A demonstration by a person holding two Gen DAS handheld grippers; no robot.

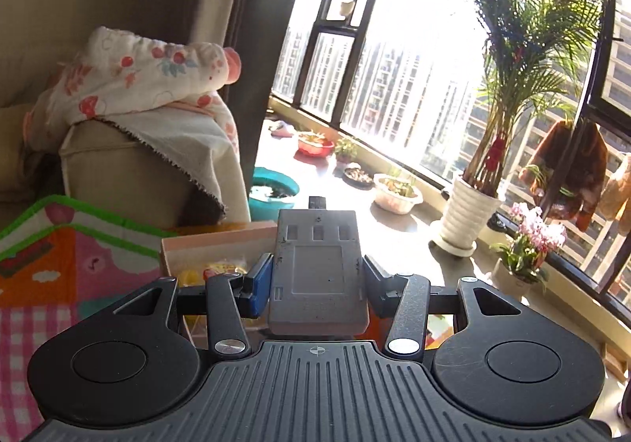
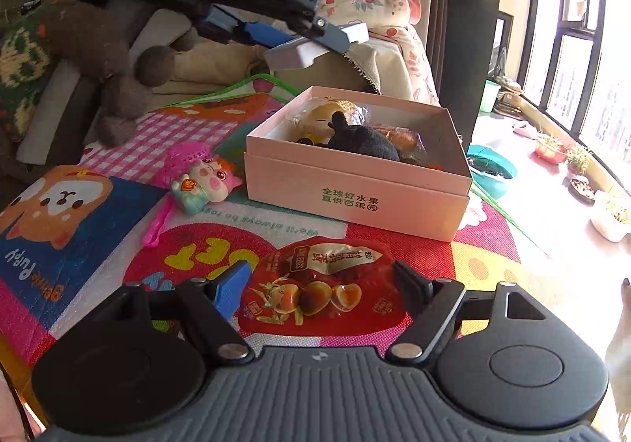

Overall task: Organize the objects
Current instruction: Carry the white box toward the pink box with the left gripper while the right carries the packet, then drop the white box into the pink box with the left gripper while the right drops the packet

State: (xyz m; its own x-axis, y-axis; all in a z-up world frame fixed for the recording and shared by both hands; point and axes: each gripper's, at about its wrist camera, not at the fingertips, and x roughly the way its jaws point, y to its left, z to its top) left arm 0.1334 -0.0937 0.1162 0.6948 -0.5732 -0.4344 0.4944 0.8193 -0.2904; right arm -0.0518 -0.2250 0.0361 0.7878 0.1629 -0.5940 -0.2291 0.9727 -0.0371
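My left gripper is shut on a grey flat plastic device and holds it in the air above the far side of the pink cardboard box. From the right wrist view the left gripper and the grey device hang over the open pink box, which holds a dark plush toy and wrapped snacks. My right gripper is shut on a red snack packet just above the colourful play mat, in front of the box.
A pig figurine and a pink plastic strainer lie on the mat left of the box. A brown plush bear leans on the sofa behind. A balcony sill with plant pots and basins is to the right.
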